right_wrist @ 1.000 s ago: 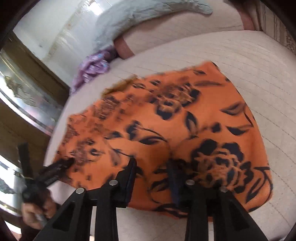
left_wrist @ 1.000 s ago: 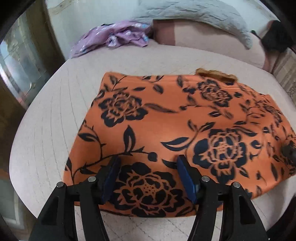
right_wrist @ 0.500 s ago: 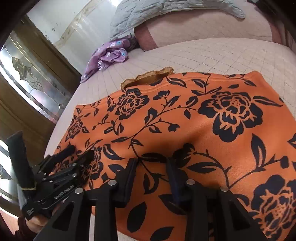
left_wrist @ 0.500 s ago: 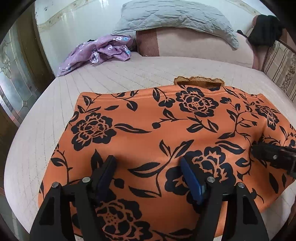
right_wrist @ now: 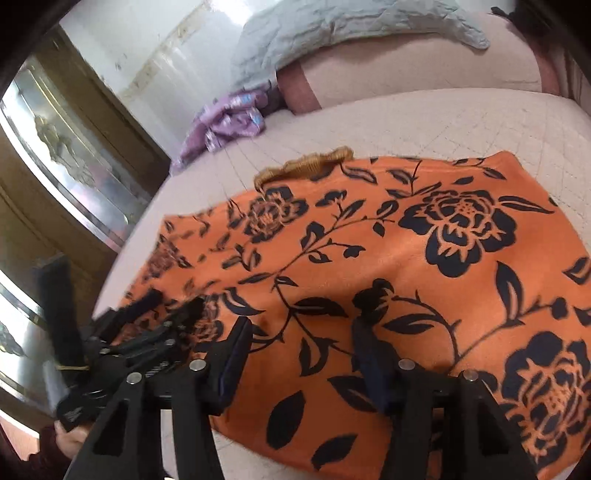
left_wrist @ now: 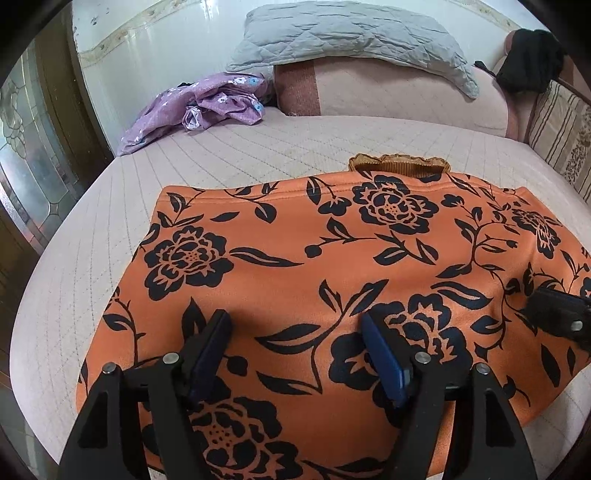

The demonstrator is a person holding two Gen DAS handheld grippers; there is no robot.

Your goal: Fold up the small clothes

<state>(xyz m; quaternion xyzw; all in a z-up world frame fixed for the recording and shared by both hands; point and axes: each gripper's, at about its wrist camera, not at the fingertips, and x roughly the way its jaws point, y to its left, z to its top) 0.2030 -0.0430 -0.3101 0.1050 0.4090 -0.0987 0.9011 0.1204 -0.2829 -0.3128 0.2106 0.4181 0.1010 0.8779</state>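
Observation:
An orange garment with black flowers [left_wrist: 332, 266] lies spread flat on the bed; it also shows in the right wrist view [right_wrist: 388, 266]. A ruffled tan waistband [left_wrist: 399, 162] peeks out at its far edge. My left gripper [left_wrist: 295, 328] is open and empty, low over the garment's near left part. My right gripper [right_wrist: 301, 339] is open and empty over the near middle. The right gripper's tip shows at the right edge of the left wrist view [left_wrist: 554, 317]. The left gripper shows at the left of the right wrist view [right_wrist: 140, 332].
A crumpled purple floral garment [left_wrist: 199, 107] lies at the far left of the bed. A grey quilted pillow [left_wrist: 354, 33] rests on a pink bolster [left_wrist: 399, 96]. A black cloth [left_wrist: 532, 59] sits at the far right. A glass-panelled door [left_wrist: 33, 158] stands left of the bed.
Both grippers moved forward over the garment, from its near hem toward the middle. Both stayed open. The garment has not moved.

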